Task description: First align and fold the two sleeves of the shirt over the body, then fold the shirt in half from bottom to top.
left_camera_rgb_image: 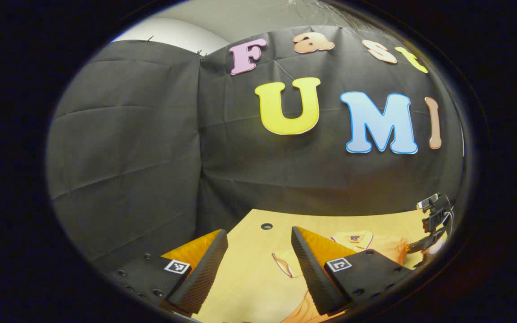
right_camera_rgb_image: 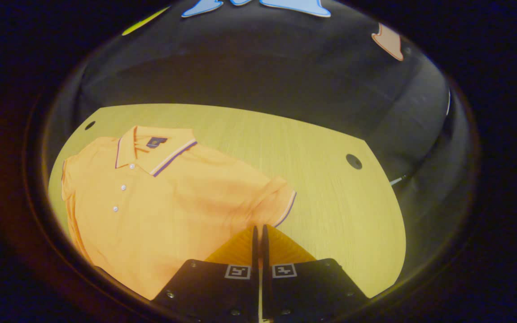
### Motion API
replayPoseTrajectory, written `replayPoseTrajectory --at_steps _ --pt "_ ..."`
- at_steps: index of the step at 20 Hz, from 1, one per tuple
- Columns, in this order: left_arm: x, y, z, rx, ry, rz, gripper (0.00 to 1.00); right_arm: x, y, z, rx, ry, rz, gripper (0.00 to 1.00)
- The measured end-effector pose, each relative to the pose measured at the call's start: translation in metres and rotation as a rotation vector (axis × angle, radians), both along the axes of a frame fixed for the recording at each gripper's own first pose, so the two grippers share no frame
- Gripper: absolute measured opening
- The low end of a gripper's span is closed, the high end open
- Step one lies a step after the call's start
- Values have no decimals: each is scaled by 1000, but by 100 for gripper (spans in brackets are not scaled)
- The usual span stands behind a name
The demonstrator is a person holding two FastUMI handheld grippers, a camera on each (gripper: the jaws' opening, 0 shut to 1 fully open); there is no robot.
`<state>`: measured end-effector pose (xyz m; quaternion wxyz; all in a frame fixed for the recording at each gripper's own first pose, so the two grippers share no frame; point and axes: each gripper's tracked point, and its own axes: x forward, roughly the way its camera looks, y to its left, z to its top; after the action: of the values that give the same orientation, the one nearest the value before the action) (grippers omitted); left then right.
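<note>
While your left gripper (left_camera_rgb_image: 258,251) waits agape above the table (right_camera_rgb_image: 321,179), your right gripper (right_camera_rgb_image: 259,233) sits closed (pinching nothing visible) near the flat shirt (right_camera_rgb_image: 173,206), probably ready for its sleeve (right_camera_rgb_image: 278,199).

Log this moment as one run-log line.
stage: sleeves unfolded | left claw: open, above table | right claw: shut, empty, near sleeve | orange polo shirt: flat

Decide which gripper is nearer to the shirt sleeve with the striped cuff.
Right. The right gripper is just in front of that sleeve, fingers together. The left gripper, fingers apart, is raised over the table, farther from it.
</note>
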<state>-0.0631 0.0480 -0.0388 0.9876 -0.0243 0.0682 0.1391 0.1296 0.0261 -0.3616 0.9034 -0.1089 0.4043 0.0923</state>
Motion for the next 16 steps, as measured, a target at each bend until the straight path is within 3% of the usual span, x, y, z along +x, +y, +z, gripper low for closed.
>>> replayPoseTrajectory --at_steps 6,12,16 --pt "0 4 1 -10 -4 19 94 -11 60 13 -60 -43 212 3" --pt "-1 7 0 -23 1 46 94 -35 106 -3 -50 15 306 3" --pt "-6 7 -4 -26 20 41 94 -48 119 -19 -47 82 324 5"
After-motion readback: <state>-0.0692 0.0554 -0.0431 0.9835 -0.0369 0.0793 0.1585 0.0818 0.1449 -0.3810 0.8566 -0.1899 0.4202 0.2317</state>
